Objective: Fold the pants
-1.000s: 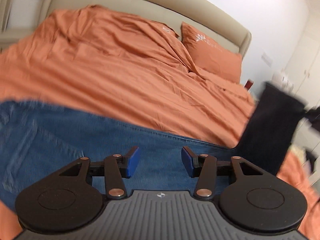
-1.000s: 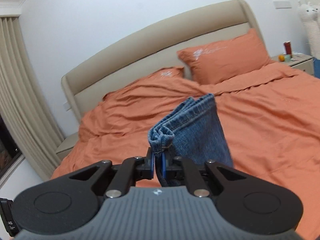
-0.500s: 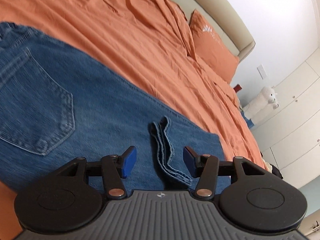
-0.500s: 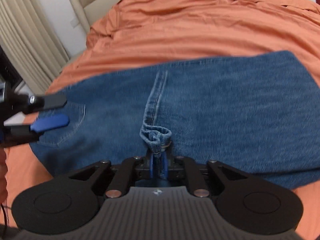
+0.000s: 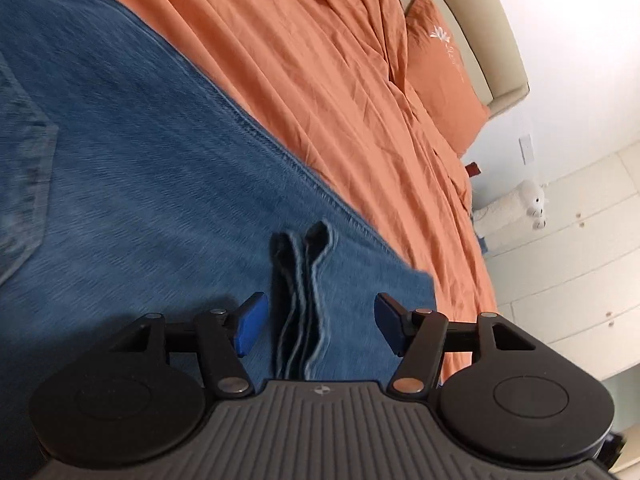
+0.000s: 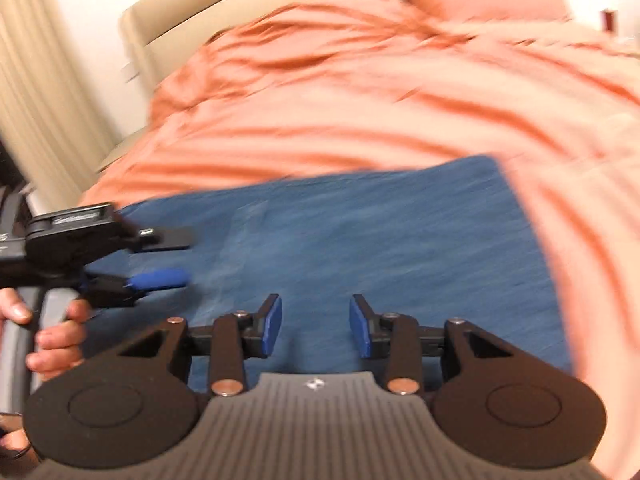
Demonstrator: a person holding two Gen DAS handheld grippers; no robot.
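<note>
Blue jeans lie folded flat on the orange bedspread; a back pocket shows at the left edge. The hems of the legs rest on top of the denim. My left gripper hovers just above them, jaws opening, the hems between the pads but not pressed. In the blurred right wrist view the jeans fill the middle. My right gripper is over them, jaws opening, with nothing between the pads. The left gripper shows there at the left, held by a hand.
The bedspread stretches beyond the jeans to orange pillows and a beige headboard. White cupboards and a plush toy stand past the bed's right side. Beige curtains hang at the left.
Both grippers came down to the bed. The right gripper laid the leg hems on the jeans, let go and opened. The left gripper's jaws spread wider over the hems.
</note>
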